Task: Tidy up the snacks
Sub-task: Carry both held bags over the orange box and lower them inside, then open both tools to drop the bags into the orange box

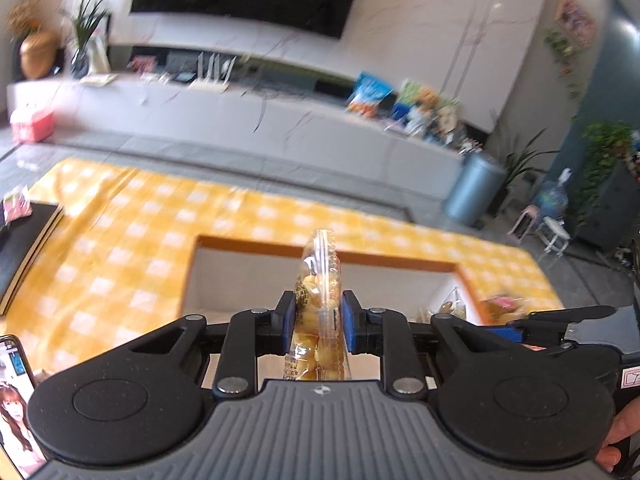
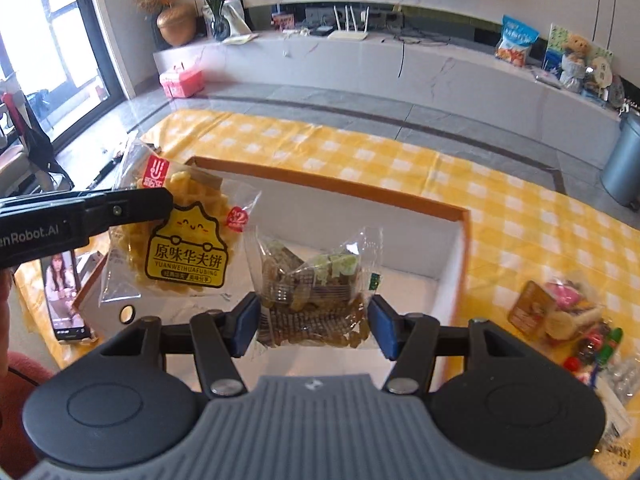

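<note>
My left gripper is shut on a clear waffle packet, seen edge-on, held above the orange-rimmed white box. In the right wrist view the same waffle packet with its yellow label hangs from the left gripper's black finger over the box's left side. My right gripper is shut on a clear packet of brown and green snack pieces, held above the inside of the box.
The box stands on a yellow checked tablecloth. A pile of loose snack packets lies to the box's right. A phone stands at the left. A dark flat item lies far left.
</note>
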`<state>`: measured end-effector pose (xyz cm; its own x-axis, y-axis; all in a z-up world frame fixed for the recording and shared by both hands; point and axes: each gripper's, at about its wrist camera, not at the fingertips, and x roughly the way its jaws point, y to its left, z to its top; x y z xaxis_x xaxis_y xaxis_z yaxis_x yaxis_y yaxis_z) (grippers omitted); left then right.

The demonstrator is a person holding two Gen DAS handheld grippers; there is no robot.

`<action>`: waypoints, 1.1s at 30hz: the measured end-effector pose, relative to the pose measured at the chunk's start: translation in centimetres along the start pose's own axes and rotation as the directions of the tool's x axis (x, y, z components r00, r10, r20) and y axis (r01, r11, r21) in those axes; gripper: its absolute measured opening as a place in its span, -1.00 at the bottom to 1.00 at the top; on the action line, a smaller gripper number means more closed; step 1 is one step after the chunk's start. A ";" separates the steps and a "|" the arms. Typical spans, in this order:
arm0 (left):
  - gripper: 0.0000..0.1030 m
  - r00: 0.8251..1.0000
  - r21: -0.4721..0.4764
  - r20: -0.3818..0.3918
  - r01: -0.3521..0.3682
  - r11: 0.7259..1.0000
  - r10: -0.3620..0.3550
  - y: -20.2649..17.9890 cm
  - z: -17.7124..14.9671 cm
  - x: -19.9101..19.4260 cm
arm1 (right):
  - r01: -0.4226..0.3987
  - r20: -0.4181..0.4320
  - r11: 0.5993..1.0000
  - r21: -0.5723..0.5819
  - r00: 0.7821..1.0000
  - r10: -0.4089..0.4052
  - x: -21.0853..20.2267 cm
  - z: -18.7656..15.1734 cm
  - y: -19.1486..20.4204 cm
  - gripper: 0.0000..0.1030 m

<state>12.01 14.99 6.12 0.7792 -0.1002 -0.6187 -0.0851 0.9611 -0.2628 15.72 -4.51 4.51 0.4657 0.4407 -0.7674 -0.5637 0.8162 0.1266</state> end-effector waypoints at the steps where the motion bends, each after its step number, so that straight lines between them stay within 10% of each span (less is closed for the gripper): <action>1: -0.49 1.000 -0.009 -0.010 -0.008 1.000 0.008 0.6 -0.2 0.5 | -0.003 -0.010 1.000 0.005 1.000 0.003 1.1 0.3 0.1 0.12; 25: -0.47 0.988 -0.010 -0.090 -0.124 0.992 0.122 3.3 -0.2 5.7 | -0.102 -0.243 0.994 -0.035 0.966 0.090 16.1 4.7 2.9 0.21; 33: 0.21 0.990 0.007 -0.011 -0.137 0.991 0.137 2.4 -0.2 4.8 | -0.105 -0.242 0.994 -0.026 0.965 0.096 15.8 4.7 2.8 0.34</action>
<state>15.44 16.77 2.36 0.7530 0.0297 -0.6574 -0.1866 0.9676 -0.1699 24.71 6.52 -4.27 0.2302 0.4133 -0.8810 -0.6273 0.7551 0.1904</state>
